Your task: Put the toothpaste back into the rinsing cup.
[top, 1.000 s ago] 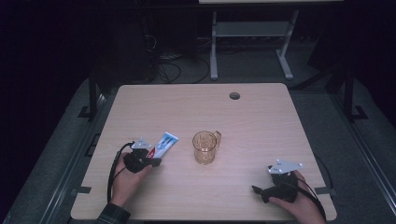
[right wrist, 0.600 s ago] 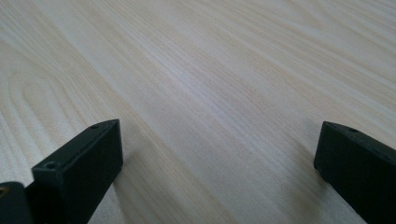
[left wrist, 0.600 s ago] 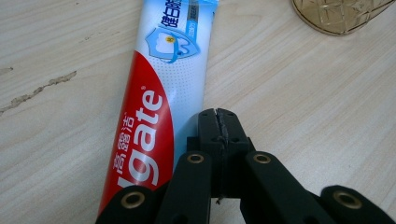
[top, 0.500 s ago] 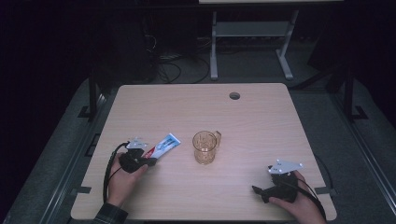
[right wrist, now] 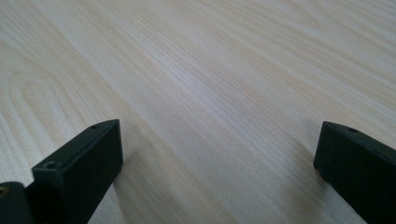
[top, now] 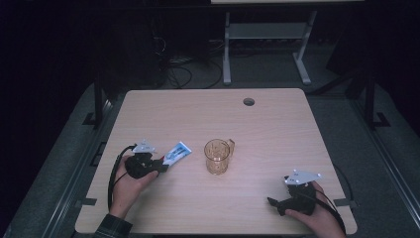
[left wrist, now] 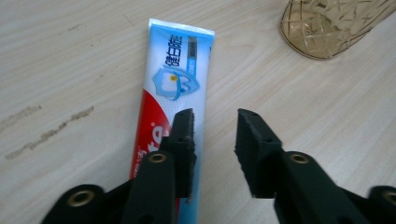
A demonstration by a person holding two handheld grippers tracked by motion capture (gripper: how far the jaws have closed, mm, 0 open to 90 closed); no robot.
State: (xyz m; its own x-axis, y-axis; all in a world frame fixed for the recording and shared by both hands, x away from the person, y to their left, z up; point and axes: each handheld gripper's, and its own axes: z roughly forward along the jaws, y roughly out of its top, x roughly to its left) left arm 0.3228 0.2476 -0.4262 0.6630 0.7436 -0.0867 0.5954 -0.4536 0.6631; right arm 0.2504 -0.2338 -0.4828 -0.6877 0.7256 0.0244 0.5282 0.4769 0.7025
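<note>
A blue, white and red toothpaste tube (top: 177, 152) (left wrist: 175, 88) lies flat on the wooden table (top: 277, 134), left of a clear amber glass mug (top: 218, 156) (left wrist: 327, 23). My left gripper (top: 159, 167) (left wrist: 214, 135) sits at the tube's near end with its jaws apart. One jaw hovers over the tube's red part and the other over bare wood beside it, so nothing is held. My right gripper (top: 274, 203) (right wrist: 215, 154) rests near the table's front right corner. Its jaws are wide open over bare wood.
A round cable hole (top: 248, 101) is in the table's far side. A metal stand (top: 262, 44) and cables (top: 178, 74) lie on the dark floor beyond the table. Bare wood (right wrist: 210, 70) stretches ahead of the right gripper.
My left gripper has drawn back a little toward the left, away from the mug. The tube stays about where it was. The right gripper has not moved.
</note>
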